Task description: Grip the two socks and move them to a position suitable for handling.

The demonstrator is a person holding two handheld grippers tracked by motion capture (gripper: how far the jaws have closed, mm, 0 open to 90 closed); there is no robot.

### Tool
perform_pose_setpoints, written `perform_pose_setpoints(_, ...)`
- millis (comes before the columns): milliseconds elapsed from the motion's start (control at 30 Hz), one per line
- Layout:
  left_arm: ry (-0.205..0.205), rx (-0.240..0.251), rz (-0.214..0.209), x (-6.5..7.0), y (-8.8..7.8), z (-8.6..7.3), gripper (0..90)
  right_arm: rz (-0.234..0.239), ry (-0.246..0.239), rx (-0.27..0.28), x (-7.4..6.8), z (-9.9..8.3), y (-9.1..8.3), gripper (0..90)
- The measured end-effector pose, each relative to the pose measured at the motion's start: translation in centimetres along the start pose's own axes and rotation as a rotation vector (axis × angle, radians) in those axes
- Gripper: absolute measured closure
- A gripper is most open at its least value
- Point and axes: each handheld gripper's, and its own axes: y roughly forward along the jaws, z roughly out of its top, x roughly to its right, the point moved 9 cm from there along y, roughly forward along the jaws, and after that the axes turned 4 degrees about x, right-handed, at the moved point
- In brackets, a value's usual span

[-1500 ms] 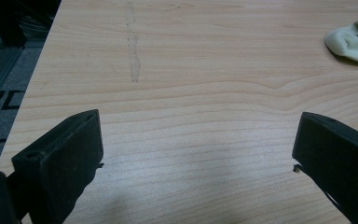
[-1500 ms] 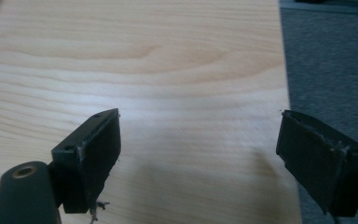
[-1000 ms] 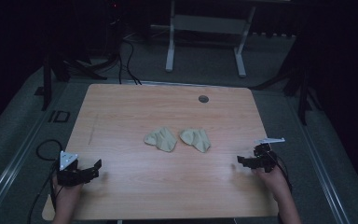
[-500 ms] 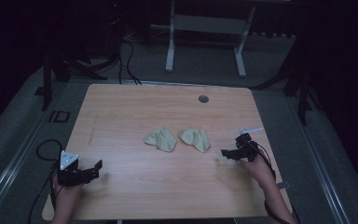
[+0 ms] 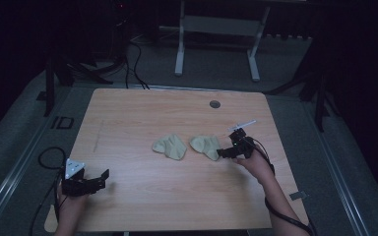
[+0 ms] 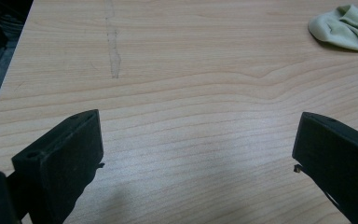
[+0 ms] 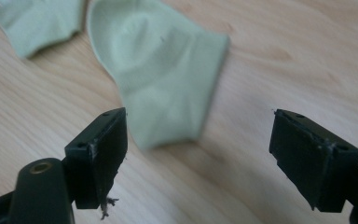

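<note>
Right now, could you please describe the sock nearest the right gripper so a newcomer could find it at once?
Start at the wooden table and find two pale green socks at its middle. It is the right sock, just off the open right gripper, unlike the left sock.

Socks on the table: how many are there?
2. The left sock lies near the table's middle; the right sock lies beside it, apart, just in front of the right gripper's open jaws. None looks hidden.
</note>
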Motion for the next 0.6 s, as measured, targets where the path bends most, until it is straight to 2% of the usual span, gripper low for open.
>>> perform_pose_setpoints(200,0.003,-0.004,-0.003,0.0,0.1,-0.1,1.6,0.013,-0.019,-0.015,-1.2,1.6,1.3,20.7)
perform_pose_setpoints(333,0.011,-0.011,-0.006,0.1,0.2,-0.2,1.6,0.022,-0.066,-0.047,-2.4,2.8,2.9,22.4)
perform_pose_setpoints(600,0.017,-0.013,-0.012,0.2,0.2,-0.2,1.6,0.003,-0.068,-0.074,-3.5,3.9,5.3,30.7)
